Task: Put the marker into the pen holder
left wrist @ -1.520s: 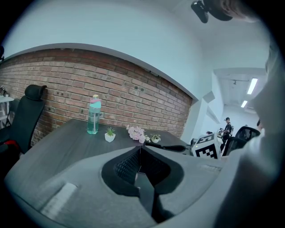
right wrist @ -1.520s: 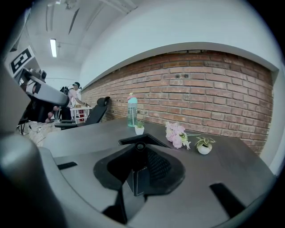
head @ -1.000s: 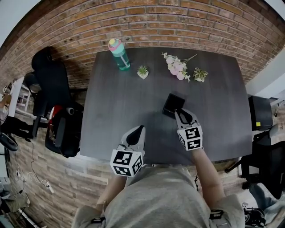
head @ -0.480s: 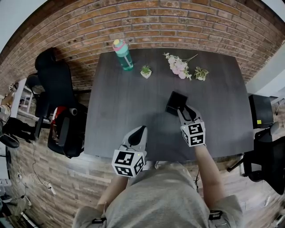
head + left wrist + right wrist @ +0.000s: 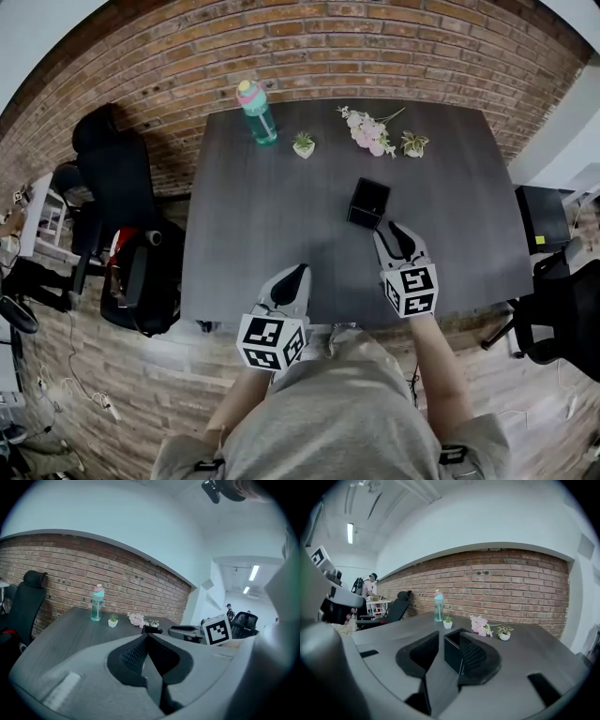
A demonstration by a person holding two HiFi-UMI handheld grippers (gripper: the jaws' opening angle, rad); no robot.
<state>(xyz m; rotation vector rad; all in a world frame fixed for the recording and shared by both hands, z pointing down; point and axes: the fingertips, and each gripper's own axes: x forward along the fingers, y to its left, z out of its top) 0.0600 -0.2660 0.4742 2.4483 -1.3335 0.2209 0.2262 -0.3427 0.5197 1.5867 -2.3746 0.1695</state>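
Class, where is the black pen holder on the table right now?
In the head view, the pen holder stands on the table, right of centre, nearer the camera than the pink flowers.

The head view looked steeply down from above the person onto the whole table (image 5: 262,216) and the wall (image 5: 328,47). The left gripper view sat low at the table's near edge, facing the wall. The right gripper view sat nearer, just behind the holder (image 5: 452,656). All three shared the bottle (image 5: 255,112) and flowers (image 5: 366,134).
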